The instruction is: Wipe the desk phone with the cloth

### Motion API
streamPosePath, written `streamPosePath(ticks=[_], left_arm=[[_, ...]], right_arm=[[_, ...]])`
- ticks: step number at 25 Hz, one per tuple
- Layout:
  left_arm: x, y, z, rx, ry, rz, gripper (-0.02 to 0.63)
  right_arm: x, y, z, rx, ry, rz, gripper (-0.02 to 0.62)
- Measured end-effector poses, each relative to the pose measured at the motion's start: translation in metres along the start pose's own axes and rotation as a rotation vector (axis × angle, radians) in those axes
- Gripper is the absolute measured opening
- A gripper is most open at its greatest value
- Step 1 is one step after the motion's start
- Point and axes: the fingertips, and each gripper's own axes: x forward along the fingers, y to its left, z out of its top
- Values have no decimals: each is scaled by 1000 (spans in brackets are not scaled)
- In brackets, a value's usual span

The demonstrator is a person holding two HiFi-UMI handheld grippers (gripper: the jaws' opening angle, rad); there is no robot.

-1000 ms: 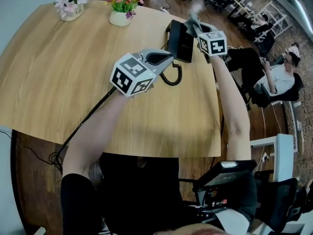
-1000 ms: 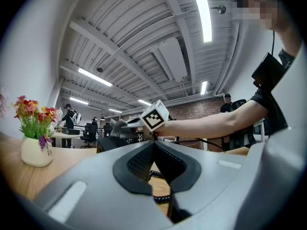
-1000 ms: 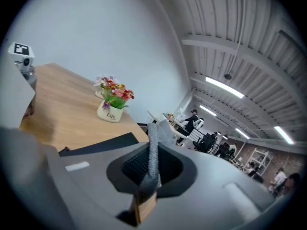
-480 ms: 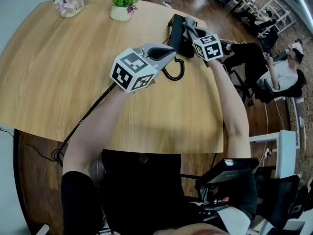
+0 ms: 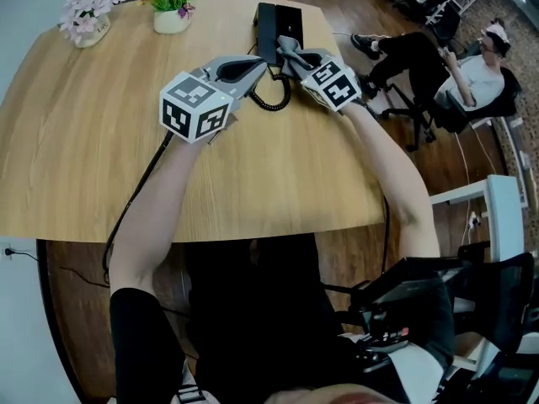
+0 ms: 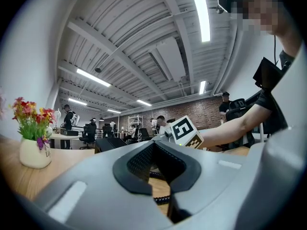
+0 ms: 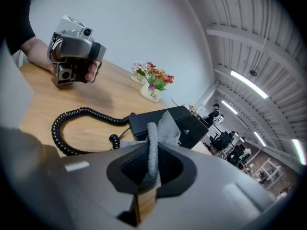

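Shifted from the black desk phone's [image 5: 274, 22] right side to its near end, right tool [image 7: 149, 171] pinches grey cloth [image 7: 162, 127] there, near counter's [image 5: 76, 150] far edge; left tool [image 6: 160, 169] closed, empty, beside coiled cord [image 5: 271, 102].

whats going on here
A person is at a wooden table with a gripper in each hand. The right gripper is shut on a grey cloth, held right at the black desk phone. The left gripper is shut and empty, hovering by the coiled cord.
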Motion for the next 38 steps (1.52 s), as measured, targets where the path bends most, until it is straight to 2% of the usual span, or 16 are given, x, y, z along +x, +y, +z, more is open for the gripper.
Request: streamPosePath(ticks=[6,8,12,17,20,27,31,36,38], left_arm=[[1,-9,1,22,3,-6,3],[0,-17,1,28,2,-20,3],[-5,-35,3,52,-10,-58,3],[-9,-57,8,71,-11,-67,3],[-9,-77,10,130,4,-83,3],[-32,-105,31,142,-31,-42,3],[-30,-102,31,141,-54,-6,3],[-29,-90,20,135,-39,-10,3],[-28,-80,19,126,-41,11,3]], right_arm=[[-17,43,-14,-26,81,112,20],[-27,55,-15,-19,79,117,21],[-45,67,5,19,34,111,21],[-78,79,46,25,-38,110,21],[-104,88,62,57,-90,114,20],[-159,119,100,46,-198,131,21],[-170,120,104,30,-237,105,20],[-151,116,86,91,-262,61,20],[-139,109,82,107,-282,61,20]])
